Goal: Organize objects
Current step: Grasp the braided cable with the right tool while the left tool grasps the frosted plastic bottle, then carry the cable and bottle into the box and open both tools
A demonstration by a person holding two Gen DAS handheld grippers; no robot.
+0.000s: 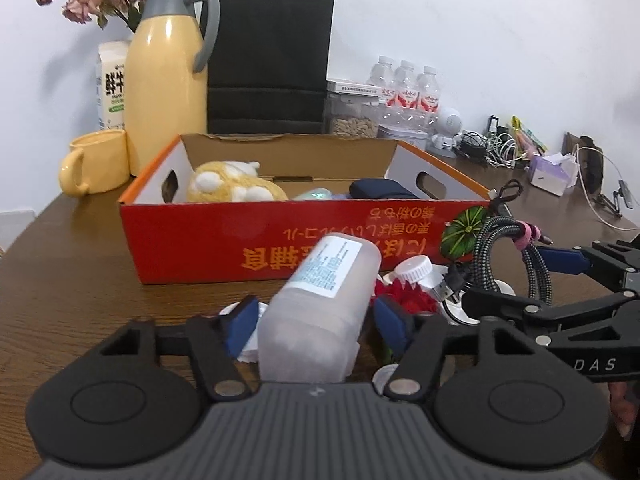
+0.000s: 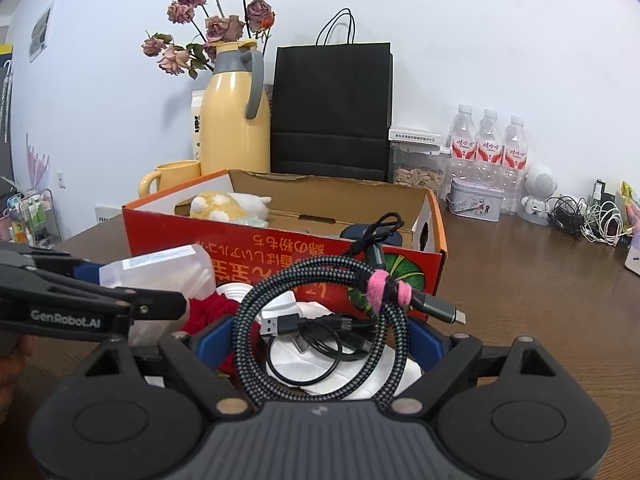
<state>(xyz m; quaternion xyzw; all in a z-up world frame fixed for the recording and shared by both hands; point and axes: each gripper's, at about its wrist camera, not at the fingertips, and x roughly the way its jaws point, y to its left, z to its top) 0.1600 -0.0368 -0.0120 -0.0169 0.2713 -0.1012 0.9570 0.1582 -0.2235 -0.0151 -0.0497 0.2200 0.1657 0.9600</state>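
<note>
My left gripper (image 1: 316, 320) is shut on a frosted translucent bottle (image 1: 320, 304) with a white label, tilted toward the red cardboard box (image 1: 224, 248). My right gripper (image 2: 320, 336) is shut on a coiled braided cable (image 2: 320, 292) bound with a pink strap; the coil also shows in the left wrist view (image 1: 508, 256). The box holds a yellow plush toy (image 1: 232, 184) and a dark blue item (image 1: 380, 190). In front of the box lie a white-capped small bottle (image 1: 416, 272), a red cloth (image 1: 404, 298), a thin black USB cable (image 2: 320, 332) and white tissue (image 2: 360, 376).
Behind the box stand a yellow thermos jug (image 1: 168, 76), yellow mug (image 1: 96, 160), milk carton (image 1: 110, 84), black paper bag (image 1: 268, 64), seed jar (image 1: 352, 112), three water bottles (image 1: 404, 88) and a tin (image 2: 474, 200). Tangled chargers (image 1: 488, 148) lie at right.
</note>
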